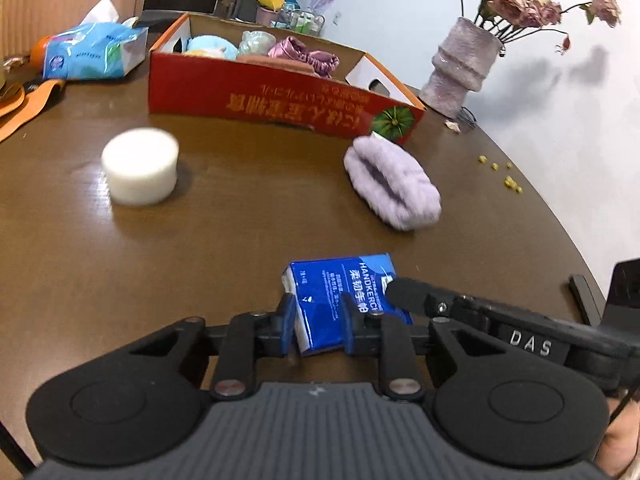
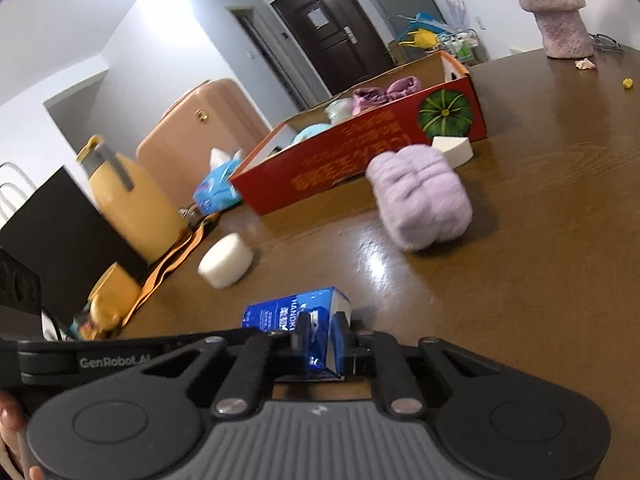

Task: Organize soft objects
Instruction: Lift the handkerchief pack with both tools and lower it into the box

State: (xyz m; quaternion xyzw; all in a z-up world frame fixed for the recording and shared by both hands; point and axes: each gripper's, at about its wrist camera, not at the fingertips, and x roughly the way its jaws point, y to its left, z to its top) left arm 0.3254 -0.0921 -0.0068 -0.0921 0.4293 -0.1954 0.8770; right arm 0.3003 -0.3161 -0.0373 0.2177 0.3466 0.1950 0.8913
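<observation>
Nearest to me, both my claws are closed on the same blue tissue pack (image 1: 344,300). My left gripper (image 1: 320,320) pinches its near end between the blue pads, narrowed down to the pack's width. My right gripper (image 2: 324,340) clamps its white-edged end from the right side, just as narrow. The pack seems to sit low over the brown table (image 1: 240,220); I cannot tell whether it touches the wood.

As I judge it, the step in hand is carrying this pack to the red box (image 1: 280,100) at the far side. Two grips on one soft pack will crush or twist it, so I would let one claw go first, then lift with the other holding square across the pack's width.

Farther out, the white foam cylinder (image 1: 140,166) stands on the left, and the fluffy lilac bundle (image 1: 392,184) lies on the right, just before the box's near corner. I would steer between them, high enough to clear the box wall.

In the box already lie a pale blue plush (image 1: 212,46) and a pink satin piece (image 1: 304,54). The free room looks to be near the front wall, so I would release low there.
</observation>
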